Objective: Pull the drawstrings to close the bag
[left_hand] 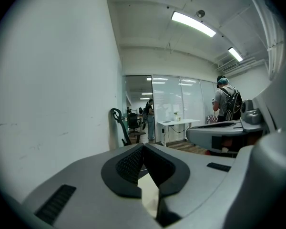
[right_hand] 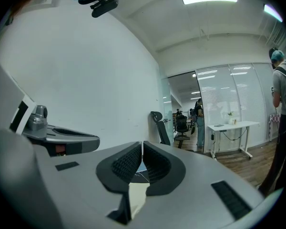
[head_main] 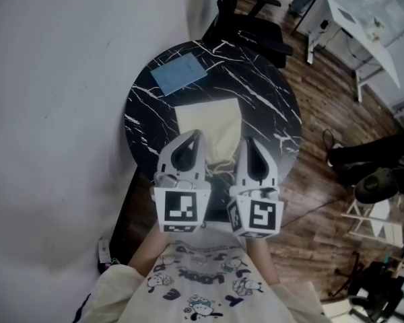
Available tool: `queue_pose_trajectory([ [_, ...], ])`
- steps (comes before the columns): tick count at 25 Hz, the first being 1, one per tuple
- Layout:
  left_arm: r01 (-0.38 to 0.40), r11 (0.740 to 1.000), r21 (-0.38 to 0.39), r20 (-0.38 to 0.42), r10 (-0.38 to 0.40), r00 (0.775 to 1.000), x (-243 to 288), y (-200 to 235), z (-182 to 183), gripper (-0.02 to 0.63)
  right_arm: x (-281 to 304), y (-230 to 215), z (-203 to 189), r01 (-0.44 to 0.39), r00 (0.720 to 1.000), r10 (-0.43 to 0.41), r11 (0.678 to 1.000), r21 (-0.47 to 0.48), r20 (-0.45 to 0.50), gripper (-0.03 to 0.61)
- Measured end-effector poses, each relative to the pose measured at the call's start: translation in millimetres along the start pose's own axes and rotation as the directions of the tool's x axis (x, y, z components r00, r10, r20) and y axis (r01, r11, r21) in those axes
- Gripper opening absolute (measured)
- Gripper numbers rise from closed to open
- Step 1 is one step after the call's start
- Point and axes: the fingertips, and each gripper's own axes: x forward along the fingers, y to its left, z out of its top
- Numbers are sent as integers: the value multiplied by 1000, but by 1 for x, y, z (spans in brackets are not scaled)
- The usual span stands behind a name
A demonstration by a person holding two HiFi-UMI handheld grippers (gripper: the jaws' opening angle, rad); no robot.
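Black marble-pattern round table [head_main: 269, 93] carries a cream fabric drawstring bag [head_main: 209, 123] at its centre, with a blue rectangular sheet [head_main: 178, 73] behind it. Left gripper [left_hand: 144, 145] and right gripper [right_hand: 142, 142] hover side by side over the bag's near edge. Both have jaws pinched together at the tips. Can't tell if either grips a cord.

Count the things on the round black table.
2: a blue sheet near its far left edge, and a cream bag at its middle. More may hide beneath the left gripper and the right gripper.
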Motion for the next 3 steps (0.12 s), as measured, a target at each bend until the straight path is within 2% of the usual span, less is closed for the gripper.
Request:
queue_pose_trajectory([
  [3, 0, 1000, 1, -4, 0, 1000, -1, -1, -2, 40, -1, 1, -2, -2, 1000, 2, 1000, 2, -4, 25],
])
